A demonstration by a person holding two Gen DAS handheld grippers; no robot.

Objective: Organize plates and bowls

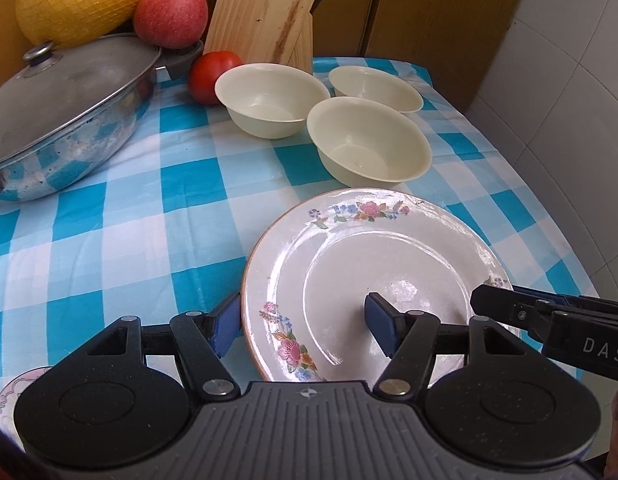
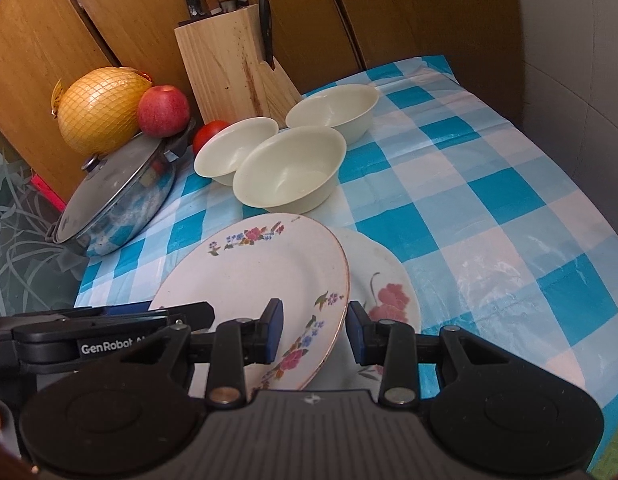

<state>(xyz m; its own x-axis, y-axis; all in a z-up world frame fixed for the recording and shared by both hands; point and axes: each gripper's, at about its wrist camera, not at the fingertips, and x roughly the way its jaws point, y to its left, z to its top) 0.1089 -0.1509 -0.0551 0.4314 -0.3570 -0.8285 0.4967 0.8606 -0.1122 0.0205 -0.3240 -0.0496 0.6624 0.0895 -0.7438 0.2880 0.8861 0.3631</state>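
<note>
While both grippers, left gripper (image 1: 305,326) and right gripper (image 2: 315,330), clamp opposite rims, the floral plate (image 2: 253,280) tilts.

A lidded pan (image 2: 117,196), pomelo (image 2: 99,108), apple (image 2: 163,110), tomato (image 2: 209,132) and knife block (image 2: 229,68) stand on the checked cloth (image 2: 489,200).

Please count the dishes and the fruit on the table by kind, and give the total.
Bowls: 3
Plates: 3
Apples: 1
Tomatoes: 1
Pomelos: 1
Total: 9
</note>
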